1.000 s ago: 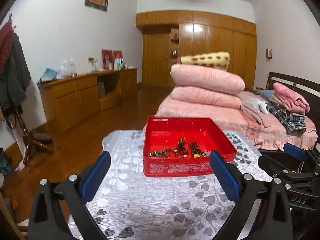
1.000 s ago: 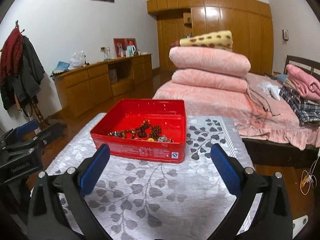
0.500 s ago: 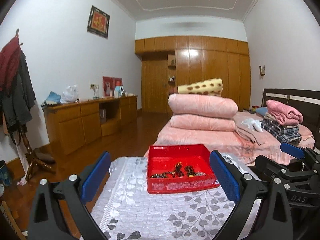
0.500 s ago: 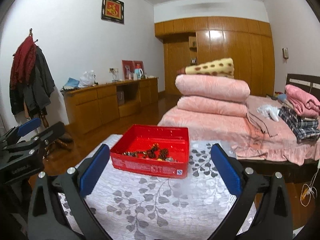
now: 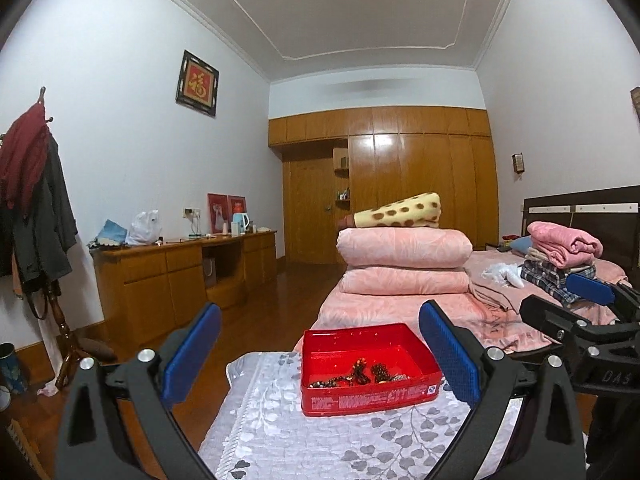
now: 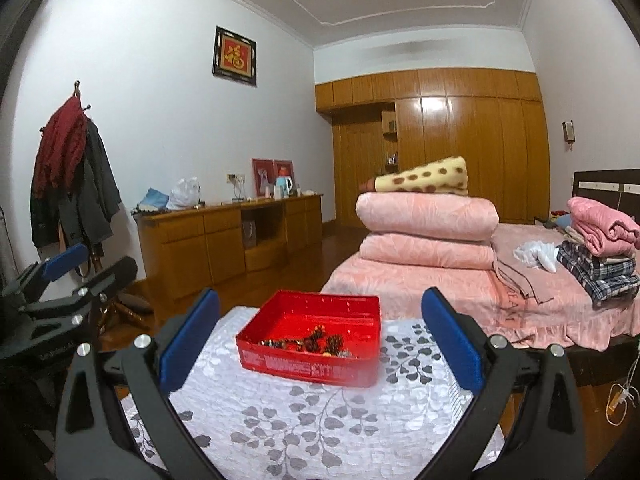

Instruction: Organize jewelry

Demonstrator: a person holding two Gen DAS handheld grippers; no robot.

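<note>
A red box (image 5: 370, 368) (image 6: 310, 340) stands on a small table with a grey leaf-pattern cloth (image 5: 328, 436) (image 6: 304, 420). Dark beaded jewelry (image 5: 360, 376) (image 6: 312, 342) lies tangled in the box's front part. My left gripper (image 5: 320, 356) is open and held back from the box, nothing between its blue pads. My right gripper (image 6: 320, 340) is open too, empty, and also short of the box. In the left wrist view the right gripper (image 5: 580, 312) shows at the right edge; in the right wrist view the left gripper (image 6: 68, 280) shows at the left edge.
Behind the table is a bed (image 5: 500, 312) with stacked pink quilts (image 6: 428, 232) and folded clothes (image 6: 600, 248). A wooden sideboard (image 5: 180, 276) runs along the left wall, a coat stand (image 6: 76, 184) with jackets beside it. Wooden floor (image 5: 272, 304) lies between.
Both grippers have drawn back and tilted up: the box looks smaller and lower in both views, and more ceiling shows. Both stay open.
</note>
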